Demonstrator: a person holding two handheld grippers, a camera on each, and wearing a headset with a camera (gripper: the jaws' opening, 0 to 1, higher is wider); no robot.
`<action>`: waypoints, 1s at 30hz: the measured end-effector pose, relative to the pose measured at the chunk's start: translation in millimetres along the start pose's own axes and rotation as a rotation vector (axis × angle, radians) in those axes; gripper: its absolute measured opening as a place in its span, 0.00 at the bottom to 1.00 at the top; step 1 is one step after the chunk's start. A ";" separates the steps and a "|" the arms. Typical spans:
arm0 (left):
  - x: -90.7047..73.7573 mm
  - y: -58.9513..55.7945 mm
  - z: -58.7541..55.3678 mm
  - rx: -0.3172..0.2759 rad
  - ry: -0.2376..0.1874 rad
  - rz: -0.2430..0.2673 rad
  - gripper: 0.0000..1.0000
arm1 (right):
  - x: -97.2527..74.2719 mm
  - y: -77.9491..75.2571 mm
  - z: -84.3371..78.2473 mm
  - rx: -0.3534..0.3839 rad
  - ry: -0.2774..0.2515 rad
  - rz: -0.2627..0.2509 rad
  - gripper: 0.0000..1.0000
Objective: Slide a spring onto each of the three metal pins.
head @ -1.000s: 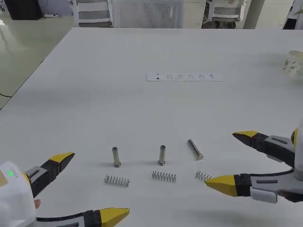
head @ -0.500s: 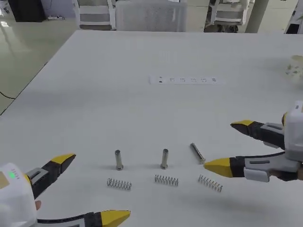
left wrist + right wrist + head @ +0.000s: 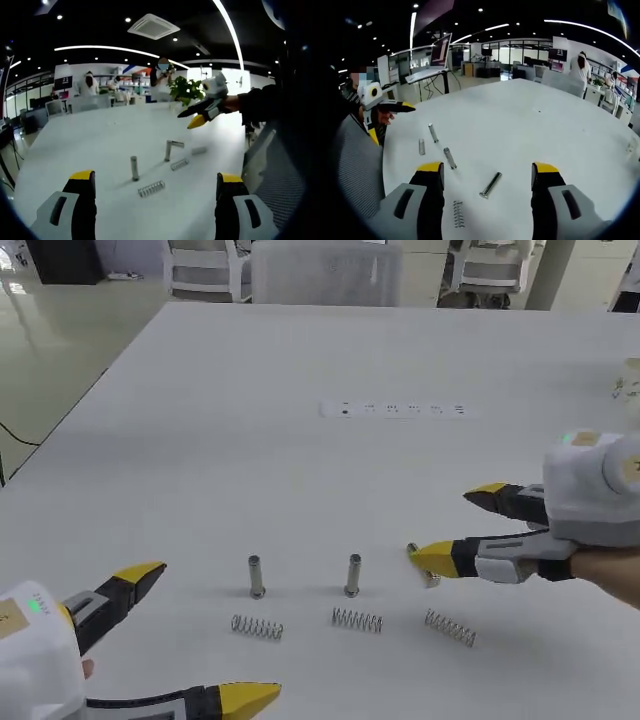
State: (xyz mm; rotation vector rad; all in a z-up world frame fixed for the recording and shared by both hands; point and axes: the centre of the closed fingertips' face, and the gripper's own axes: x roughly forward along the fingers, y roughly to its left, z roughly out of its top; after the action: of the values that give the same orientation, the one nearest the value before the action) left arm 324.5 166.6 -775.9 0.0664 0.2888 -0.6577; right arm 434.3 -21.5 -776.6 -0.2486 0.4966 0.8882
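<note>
Springs [image 3: 357, 620] lay loose on the table [image 3: 300, 470], one before each pin [image 3: 353, 575], none slid on yet. You held your left gripper [image 3: 218, 630] and right gripper [image 3: 442, 525] wide and empty, the right near the third pin [image 3: 490, 184], which lay flat.

Even overhead light floods a white table [image 3: 300, 470].
Long ceiling light strips [image 3: 125, 50] leave faint, soft shadows beside the pins [image 3: 256, 576]; both gripper views bend strongly toward their edges.

Pins [image 3: 256, 576]: bright metal, glossy. Springs [image 3: 357, 620]: thin metal wire, shiny. Table [image 3: 300, 470]: white, smooth, matt. Power strip [image 3: 392, 409]: white plastic. Left gripper [image 3: 215, 632], right gripper [image 3: 442, 525]: matt plastic, yellow-tipped.
</note>
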 end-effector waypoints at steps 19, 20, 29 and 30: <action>1.5 -0.5 -1.3 -0.001 0.002 -0.002 0.97 | 28.6 -9.6 -21.1 0.083 0.107 -0.081 0.52; 1.7 -0.7 -1.5 0.000 0.002 -0.003 0.97 | 29.5 -9.3 -21.9 0.084 0.111 -0.082 0.51; 1.8 -0.5 -2.9 -0.004 0.003 -0.002 0.97 | 37.1 -10.1 -29.4 0.109 0.143 -0.087 0.45; 1.7 -0.4 -3.1 -0.005 0.003 -0.002 0.97 | 38.3 -10.0 -31.0 0.116 0.149 -0.087 0.44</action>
State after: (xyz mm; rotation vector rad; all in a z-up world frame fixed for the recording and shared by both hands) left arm 324.8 165.7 -779.4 0.0626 0.2933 -0.6589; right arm 452.8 -14.2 -822.8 -0.2295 0.6683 0.7568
